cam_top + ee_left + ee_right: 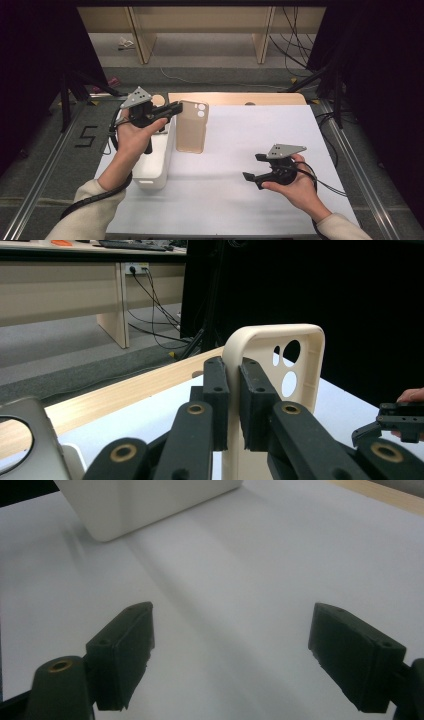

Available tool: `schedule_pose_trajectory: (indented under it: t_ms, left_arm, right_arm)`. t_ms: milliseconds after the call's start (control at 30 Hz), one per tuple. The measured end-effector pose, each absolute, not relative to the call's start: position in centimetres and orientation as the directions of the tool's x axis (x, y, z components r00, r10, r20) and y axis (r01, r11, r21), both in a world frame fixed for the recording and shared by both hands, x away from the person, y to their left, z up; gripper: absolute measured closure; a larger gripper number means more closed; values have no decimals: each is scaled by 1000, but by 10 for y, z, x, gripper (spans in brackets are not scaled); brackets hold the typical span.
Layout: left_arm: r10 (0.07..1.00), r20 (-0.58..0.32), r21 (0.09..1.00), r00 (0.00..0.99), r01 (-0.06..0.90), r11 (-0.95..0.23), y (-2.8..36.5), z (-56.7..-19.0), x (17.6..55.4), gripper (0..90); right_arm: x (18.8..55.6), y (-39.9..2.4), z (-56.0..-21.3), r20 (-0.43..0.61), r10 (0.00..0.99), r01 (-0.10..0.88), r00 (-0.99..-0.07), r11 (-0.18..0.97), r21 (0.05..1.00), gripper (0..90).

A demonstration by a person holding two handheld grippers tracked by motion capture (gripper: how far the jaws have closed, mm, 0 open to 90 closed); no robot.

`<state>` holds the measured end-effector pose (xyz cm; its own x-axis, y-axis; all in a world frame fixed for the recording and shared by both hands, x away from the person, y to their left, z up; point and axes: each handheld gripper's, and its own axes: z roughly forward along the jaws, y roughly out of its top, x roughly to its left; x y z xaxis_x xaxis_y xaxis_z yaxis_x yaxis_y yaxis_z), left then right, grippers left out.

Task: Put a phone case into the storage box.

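One table [260,150], covered by one white sheet, with a strip of pale wood [280,98] bare along its far edge. Around it runs grey floor, with metal rails [45,170] on both sides and a "5" [86,136] marked at the left. Dark curtains hang at left and right; behind the table stand light wooden desks [200,30] with cables trailing down to the floor.

One white bin [156,165] sits on the left part of the sheet, rectangular and open-topped.

One phone case [191,131], beige with three camera holes near its top, is held up above the sheet just right of the bin. In the left gripper view its rim stands upright between the jaws.

Two grippers. The left gripper [176,108] points right over the bin, its jaws pressed on the case's edge, pinching it. The right gripper [252,167] hangs low over the sheet's right half, well apart from the case, with its jaws spread wide and nothing between them.
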<state>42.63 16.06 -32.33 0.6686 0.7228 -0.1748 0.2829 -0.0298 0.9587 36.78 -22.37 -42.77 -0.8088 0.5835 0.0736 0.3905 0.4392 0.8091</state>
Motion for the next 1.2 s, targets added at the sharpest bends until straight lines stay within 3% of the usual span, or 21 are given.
schedule_pose_trajectory:
  t_ms: [1200]
  left_arm:
    - [765,-160,965,624,261,-11,206,-315,436,828]
  right_arm:
    - [369,-225,-430,77,592,398,-802,434,808,197]
